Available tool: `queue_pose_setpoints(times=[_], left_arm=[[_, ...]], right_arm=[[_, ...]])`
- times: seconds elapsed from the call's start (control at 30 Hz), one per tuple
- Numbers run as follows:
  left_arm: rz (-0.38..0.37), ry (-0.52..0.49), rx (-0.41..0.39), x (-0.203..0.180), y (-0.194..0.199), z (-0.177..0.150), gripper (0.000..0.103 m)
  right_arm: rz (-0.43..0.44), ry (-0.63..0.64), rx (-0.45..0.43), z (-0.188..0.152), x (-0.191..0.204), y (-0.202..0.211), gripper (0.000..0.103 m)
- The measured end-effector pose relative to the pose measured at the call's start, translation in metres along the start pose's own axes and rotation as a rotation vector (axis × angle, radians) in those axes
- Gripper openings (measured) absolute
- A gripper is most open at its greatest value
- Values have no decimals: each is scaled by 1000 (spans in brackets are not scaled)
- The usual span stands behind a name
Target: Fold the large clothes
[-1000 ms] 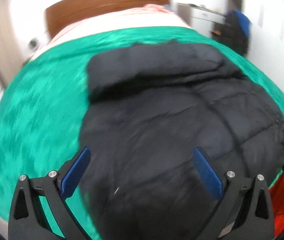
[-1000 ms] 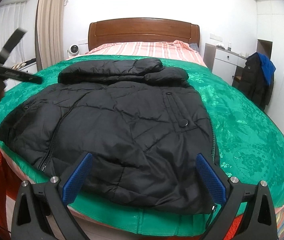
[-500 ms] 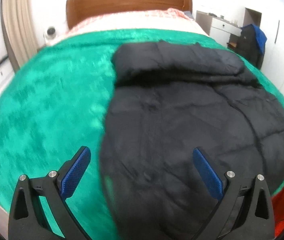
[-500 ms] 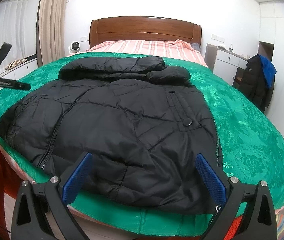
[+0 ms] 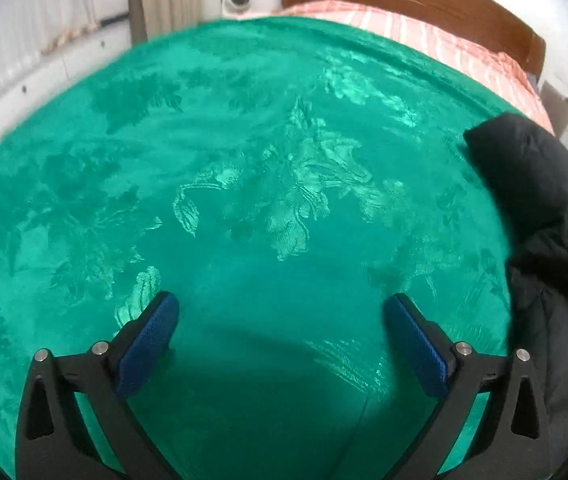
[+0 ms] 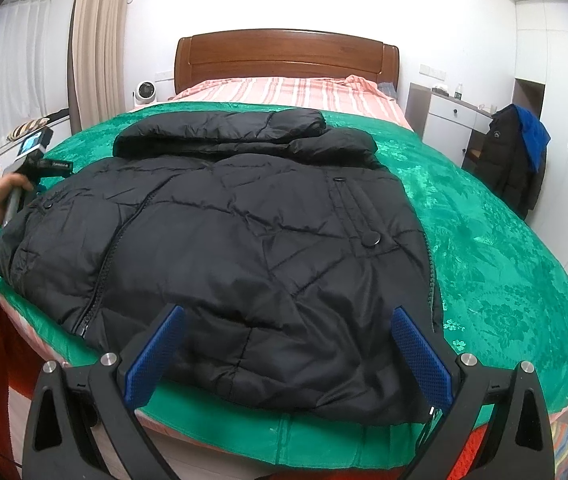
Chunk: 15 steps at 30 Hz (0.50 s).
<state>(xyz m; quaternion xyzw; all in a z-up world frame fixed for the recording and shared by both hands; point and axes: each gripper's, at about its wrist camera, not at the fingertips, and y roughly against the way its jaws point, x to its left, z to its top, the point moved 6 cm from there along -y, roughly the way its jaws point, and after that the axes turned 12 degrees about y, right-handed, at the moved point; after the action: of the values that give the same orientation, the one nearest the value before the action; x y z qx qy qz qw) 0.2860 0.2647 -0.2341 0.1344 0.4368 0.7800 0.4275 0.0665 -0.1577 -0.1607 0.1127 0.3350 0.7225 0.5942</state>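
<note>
A large black puffer jacket point(image 6: 244, 232) lies flat on the green bedspread point(image 6: 484, 240), hood folded toward the headboard, zipper on the left. My right gripper point(image 6: 284, 344) is open and empty, hovering over the jacket's near hem. My left gripper point(image 5: 280, 332) is open and empty over bare green bedspread point(image 5: 244, 180), left of the jacket, whose edge point(image 5: 544, 220) shows at the right of the left wrist view. In the right wrist view the left tool point(image 6: 32, 168) is held in a hand at the jacket's left edge.
A wooden headboard point(image 6: 284, 56) and striped pink bedding point(image 6: 284, 92) lie beyond the bedspread. A white nightstand point(image 6: 444, 116) and a chair with dark and blue clothes point(image 6: 520, 152) stand to the right. Curtains point(image 6: 96, 40) and a small fan point(image 6: 146, 92) are on the left.
My left gripper swung left off the jacket and now faces bare bedspread. My right gripper stayed nearly still over the hem.
</note>
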Motion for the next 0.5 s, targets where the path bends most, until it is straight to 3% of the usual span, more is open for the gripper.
queue_pose_setpoints(times=[0.1,0.5], left_arm=[[45,-36,-2,-5,-3,-3,103],[28,-21,-3,-2,-4,-3,103]], right_arm=[[1,-11,7,-1,-2,-2,101],[3,1,23,-2,2,-6,101]])
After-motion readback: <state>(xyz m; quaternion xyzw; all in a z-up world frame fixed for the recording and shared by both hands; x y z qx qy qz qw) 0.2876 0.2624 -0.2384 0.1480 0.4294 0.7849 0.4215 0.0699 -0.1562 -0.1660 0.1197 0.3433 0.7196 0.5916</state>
